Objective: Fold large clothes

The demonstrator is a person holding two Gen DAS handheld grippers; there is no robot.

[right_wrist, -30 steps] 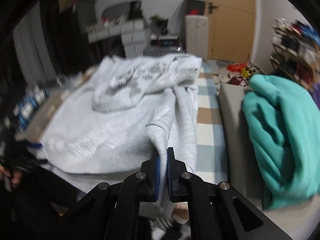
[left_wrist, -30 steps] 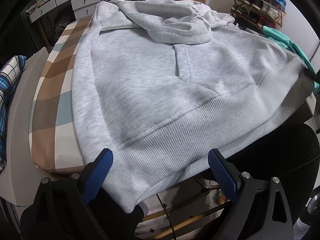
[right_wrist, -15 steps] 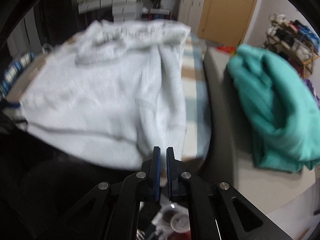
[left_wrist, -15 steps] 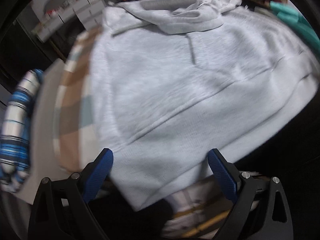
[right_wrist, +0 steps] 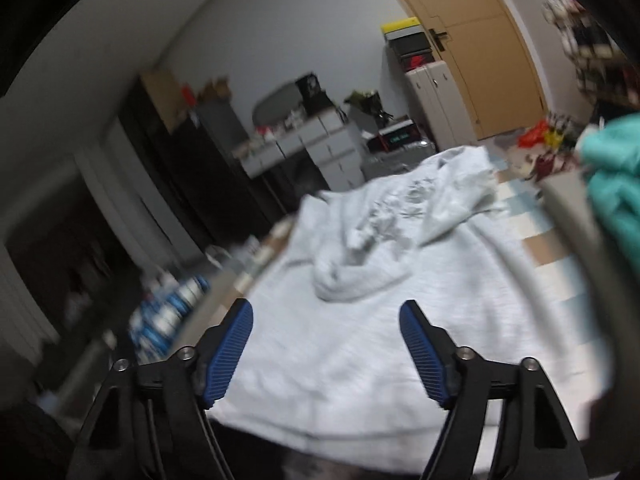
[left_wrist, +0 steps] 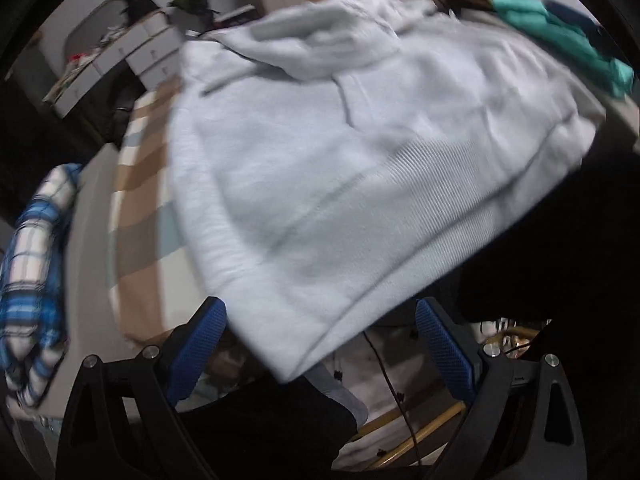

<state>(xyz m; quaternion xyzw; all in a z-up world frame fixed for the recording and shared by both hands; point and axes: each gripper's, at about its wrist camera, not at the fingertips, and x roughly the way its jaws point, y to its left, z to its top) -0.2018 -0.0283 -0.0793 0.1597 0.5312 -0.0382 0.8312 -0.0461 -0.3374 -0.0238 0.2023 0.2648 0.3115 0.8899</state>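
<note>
A large light-grey hoodie point(left_wrist: 340, 152) lies spread flat on a checked cover point(left_wrist: 140, 208), hood point(left_wrist: 320, 40) at the far end and ribbed hem nearest me. My left gripper point(left_wrist: 320, 308) stands open over the hem's near corner, which hangs between the fingers without the pads pressing it. In the right wrist view the same hoodie point(right_wrist: 360, 300) stretches ahead with its crumpled hood point(right_wrist: 380, 232) beyond. My right gripper point(right_wrist: 326, 306) hovers over the cloth, its jaws opening, with nothing caught between the blue pads. Both views are motion-blurred.
A teal garment point(left_wrist: 560, 32) lies heaped at the right edge of the surface, seen also as the teal garment point(right_wrist: 616, 184). A blue plaid garment point(left_wrist: 32, 260) sits at the left. White drawers point(left_wrist: 140, 48), a dark wardrobe point(right_wrist: 180, 168) and a wooden door point(right_wrist: 480, 40) stand behind.
My right gripper let go of the hoodie's hem corner, opened wide and swung up and over the middle of the hoodie. The left gripper rolled and stayed open at the hem.
</note>
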